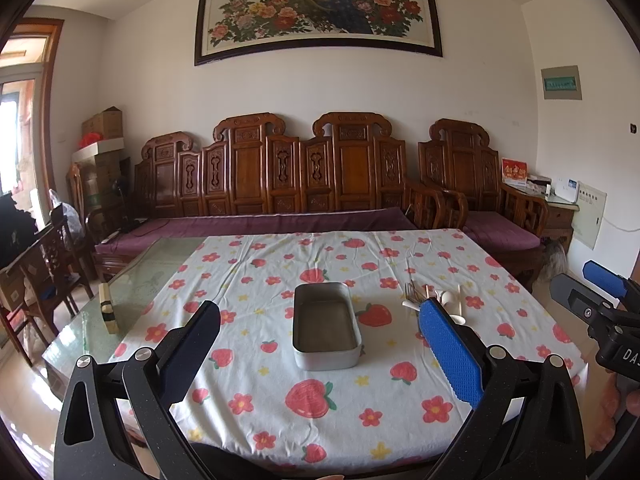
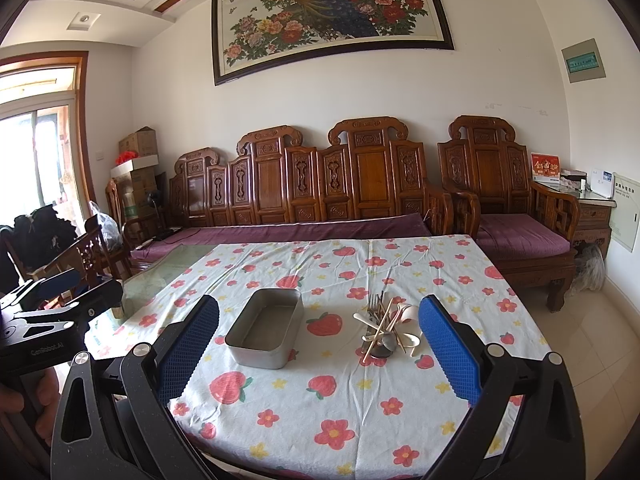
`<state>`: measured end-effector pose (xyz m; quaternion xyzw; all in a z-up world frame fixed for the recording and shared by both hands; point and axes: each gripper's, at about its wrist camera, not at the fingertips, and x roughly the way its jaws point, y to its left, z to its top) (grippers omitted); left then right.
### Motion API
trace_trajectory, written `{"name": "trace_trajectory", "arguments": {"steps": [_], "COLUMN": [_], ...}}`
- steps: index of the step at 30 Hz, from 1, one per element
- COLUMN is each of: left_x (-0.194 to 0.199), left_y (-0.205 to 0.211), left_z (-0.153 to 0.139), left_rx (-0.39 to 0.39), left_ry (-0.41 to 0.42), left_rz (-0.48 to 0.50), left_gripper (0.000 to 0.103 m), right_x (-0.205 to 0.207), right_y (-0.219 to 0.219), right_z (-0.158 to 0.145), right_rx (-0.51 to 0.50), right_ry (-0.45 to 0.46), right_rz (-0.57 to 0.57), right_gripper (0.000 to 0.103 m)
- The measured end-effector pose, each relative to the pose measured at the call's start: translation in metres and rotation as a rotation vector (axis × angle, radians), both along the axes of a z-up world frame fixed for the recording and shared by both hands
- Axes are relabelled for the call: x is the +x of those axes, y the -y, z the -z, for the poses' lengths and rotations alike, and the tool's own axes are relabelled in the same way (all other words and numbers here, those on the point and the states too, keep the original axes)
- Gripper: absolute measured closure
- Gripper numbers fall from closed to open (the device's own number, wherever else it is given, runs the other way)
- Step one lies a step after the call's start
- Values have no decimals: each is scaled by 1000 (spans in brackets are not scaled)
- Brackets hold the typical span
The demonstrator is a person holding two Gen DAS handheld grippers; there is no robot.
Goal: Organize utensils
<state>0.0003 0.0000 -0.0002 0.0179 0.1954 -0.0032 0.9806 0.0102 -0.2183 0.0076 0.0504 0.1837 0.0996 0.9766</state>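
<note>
An empty grey metal tin (image 1: 325,326) stands open in the middle of the flowered tablecloth; it also shows in the right wrist view (image 2: 266,328). A pile of utensils (image 2: 386,326), with forks, chopsticks and white spoons, lies to its right, partly hidden behind my left gripper's blue pad in the left wrist view (image 1: 434,298). My left gripper (image 1: 320,346) is open and empty, held above the near table edge in front of the tin. My right gripper (image 2: 318,340) is open and empty, held in front of the tin and the pile.
The tablecloth (image 1: 260,408) leaves a glass tabletop strip bare at the left, where a small wooden block (image 1: 107,307) stands. A carved wooden sofa (image 1: 280,184) lines the far side. The right gripper's body (image 1: 600,312) shows at the right edge.
</note>
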Motion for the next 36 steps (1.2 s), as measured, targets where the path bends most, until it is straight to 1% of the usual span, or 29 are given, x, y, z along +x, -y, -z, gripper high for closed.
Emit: {"name": "trace_trajectory", "arguments": {"steps": [9, 11, 16, 19, 21, 27, 36], "left_x": [12, 20, 38, 49, 58, 82, 109], "left_y": [-1, 1, 4, 10, 15, 31, 54], "left_z": [11, 18, 33, 42, 48, 66, 85], "left_rx": [5, 7, 16, 23, 32, 35, 31], "left_ry": [-38, -54, -101, -128, -142, -192, -249], "left_rz": [11, 14, 36, 61, 79, 144, 234], "left_gripper": [6, 6, 6, 6, 6, 6, 6], "right_x": [10, 15, 33, 47, 58, 96, 147], "right_y": [8, 2, 5, 9, 13, 35, 64], "right_z": [4, 14, 30, 41, 49, 72, 97], "right_rx": [-4, -12, -40, -75, -90, -128, -140], "right_ry": [-31, -39, -72, -102, -126, -208, -278], "right_rz": [1, -3, -20, -35, -47, -41, -13], "right_gripper": [3, 3, 3, 3, 6, 11, 19]}}
